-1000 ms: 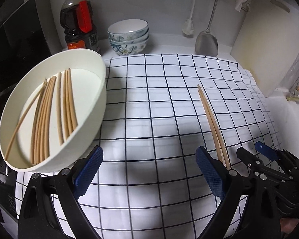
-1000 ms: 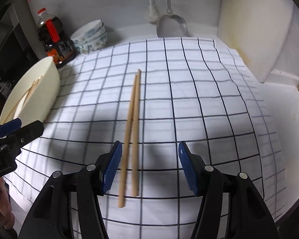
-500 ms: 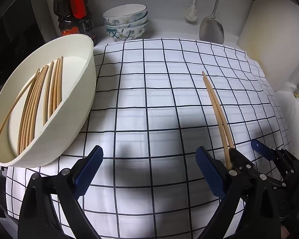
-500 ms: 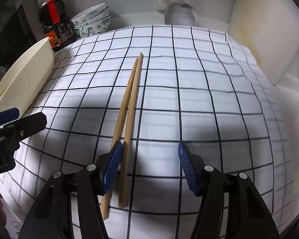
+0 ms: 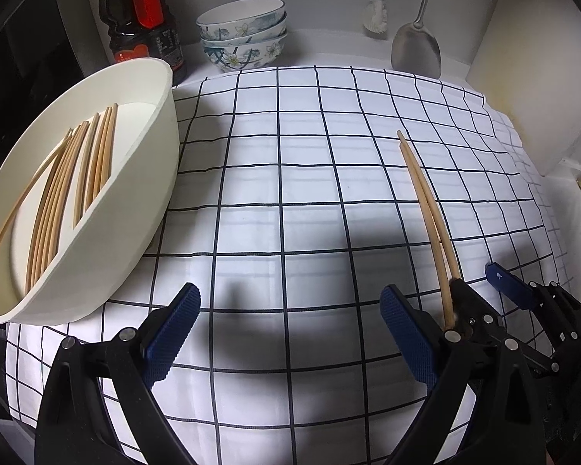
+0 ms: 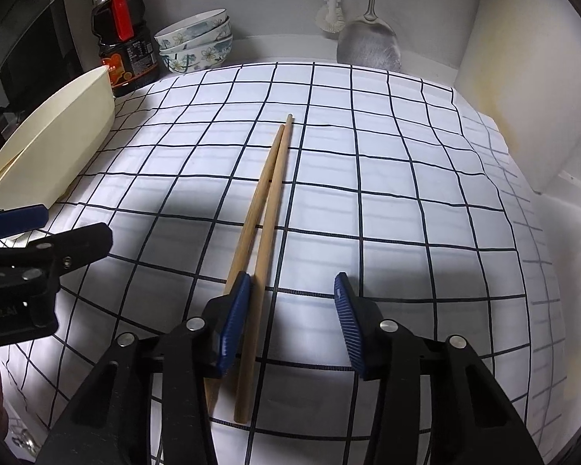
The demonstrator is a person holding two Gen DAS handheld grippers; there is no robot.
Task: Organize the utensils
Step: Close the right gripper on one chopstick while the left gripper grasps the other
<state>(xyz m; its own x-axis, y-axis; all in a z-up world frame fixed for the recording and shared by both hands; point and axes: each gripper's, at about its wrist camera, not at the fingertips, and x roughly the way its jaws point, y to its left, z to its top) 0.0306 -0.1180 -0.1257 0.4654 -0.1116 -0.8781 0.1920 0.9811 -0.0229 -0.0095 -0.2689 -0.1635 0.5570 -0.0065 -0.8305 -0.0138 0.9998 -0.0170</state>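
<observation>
Two wooden chopsticks [image 6: 269, 193] lie side by side on the checked cloth [image 6: 387, 213]. My right gripper [image 6: 292, 283] is down over their near ends and its jaws are closing. One stick lies between the jaws against the left pad [image 6: 236, 317]; the other passes under that finger. The right pad is still apart from them. In the left wrist view the same pair of chopsticks [image 5: 426, 201] runs into the right gripper [image 5: 476, 277]. My left gripper [image 5: 290, 294] hangs open over bare cloth. A white bowl [image 5: 151, 178] at the left holds several chopsticks [image 5: 58, 193].
Along the back wall stand a dark sauce bottle [image 5: 143, 19], three stacked floral bowls [image 5: 244, 35], a metal spatula [image 5: 416, 50] and a brush [image 5: 375, 19]. A pale cutting board [image 5: 530, 58] leans at the right. The cloth's right edge drops off to white counter.
Both grippers have sunk closer to the cloth. The right gripper's jaws have narrowed around the near ends of the chopsticks. The left gripper stays open.
</observation>
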